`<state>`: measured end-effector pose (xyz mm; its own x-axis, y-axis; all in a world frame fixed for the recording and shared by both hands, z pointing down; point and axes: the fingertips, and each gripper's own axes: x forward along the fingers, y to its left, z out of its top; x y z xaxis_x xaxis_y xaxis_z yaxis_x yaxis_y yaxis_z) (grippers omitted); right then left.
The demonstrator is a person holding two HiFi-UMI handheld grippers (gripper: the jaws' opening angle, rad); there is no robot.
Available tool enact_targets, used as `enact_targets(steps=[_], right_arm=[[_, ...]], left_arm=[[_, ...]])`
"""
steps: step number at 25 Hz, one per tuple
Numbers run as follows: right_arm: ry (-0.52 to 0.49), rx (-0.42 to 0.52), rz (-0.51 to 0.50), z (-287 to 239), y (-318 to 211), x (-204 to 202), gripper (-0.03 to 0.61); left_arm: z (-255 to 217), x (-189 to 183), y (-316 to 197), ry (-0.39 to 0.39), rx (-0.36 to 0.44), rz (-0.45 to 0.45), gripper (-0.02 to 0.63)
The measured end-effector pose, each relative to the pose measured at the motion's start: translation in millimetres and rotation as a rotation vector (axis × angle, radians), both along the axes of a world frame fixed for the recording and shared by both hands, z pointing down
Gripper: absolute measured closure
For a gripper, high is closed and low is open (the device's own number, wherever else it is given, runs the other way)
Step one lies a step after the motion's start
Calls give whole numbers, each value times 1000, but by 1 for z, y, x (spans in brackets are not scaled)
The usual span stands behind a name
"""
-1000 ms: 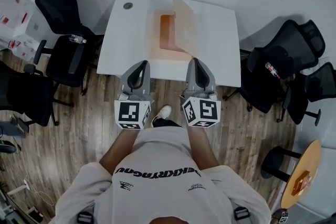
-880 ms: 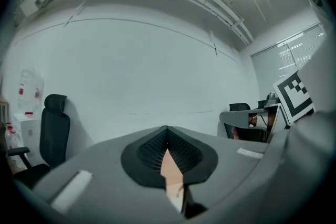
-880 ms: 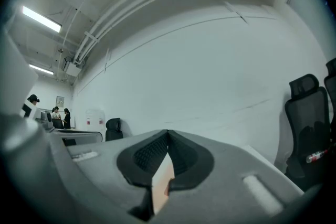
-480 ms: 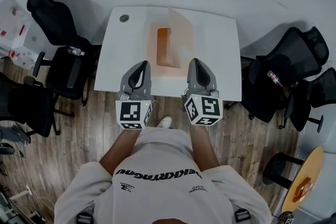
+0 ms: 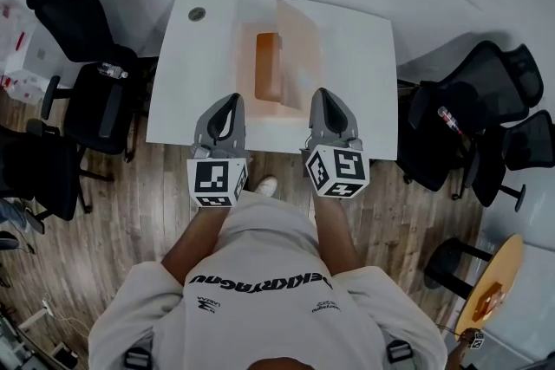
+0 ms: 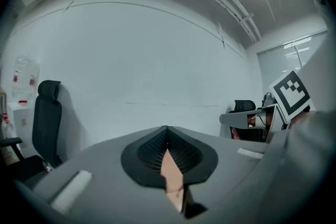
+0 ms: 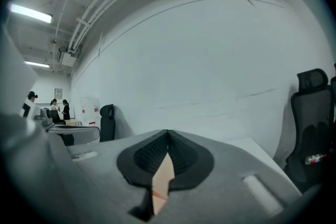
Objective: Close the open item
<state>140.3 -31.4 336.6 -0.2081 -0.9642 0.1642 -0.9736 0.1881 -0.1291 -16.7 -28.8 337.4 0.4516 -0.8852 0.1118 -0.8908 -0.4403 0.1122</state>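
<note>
Seen from above, a person stands at the near edge of a white table point(image 5: 364, 74), holding a gripper in each hand. The person's head is cut off at the bottom edge.

The open box point(image 5: 245, 56), pale orange and see-through, lies on the table at 12 o'clock from the person, about mid-table. Its lid point(image 5: 299, 43) stands raised along the box's 3 o'clock side. A darker orange block point(image 5: 267, 65) sits inside; what it is cannot be made out.

The left gripper point(image 5: 232, 104) hovers at the box's 7 o'clock corner and the right gripper point(image 5: 323, 97) at its 5 o'clock corner. Whether either touches the box cannot be told.

In the left gripper view the black pads point(image 6: 147, 152) meet at the tips, jaws closed with nothing between them. The right gripper view shows the same closed, empty jaws. In both, only a thin peach sliver of the box shows through the slit below the tips; the gripper bodies hide the table.

Black office chairs point(image 5: 87, 56) stand at 9 and 3 o'clock of the table.
</note>
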Motion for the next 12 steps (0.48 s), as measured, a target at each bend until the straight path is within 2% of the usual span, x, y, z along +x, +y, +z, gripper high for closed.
enact_targets(steps=[12], right_arm=[[10,-90,48,19,-62,10,578]], left_arm=[[20,-8,-66,18,-95,22,614]])
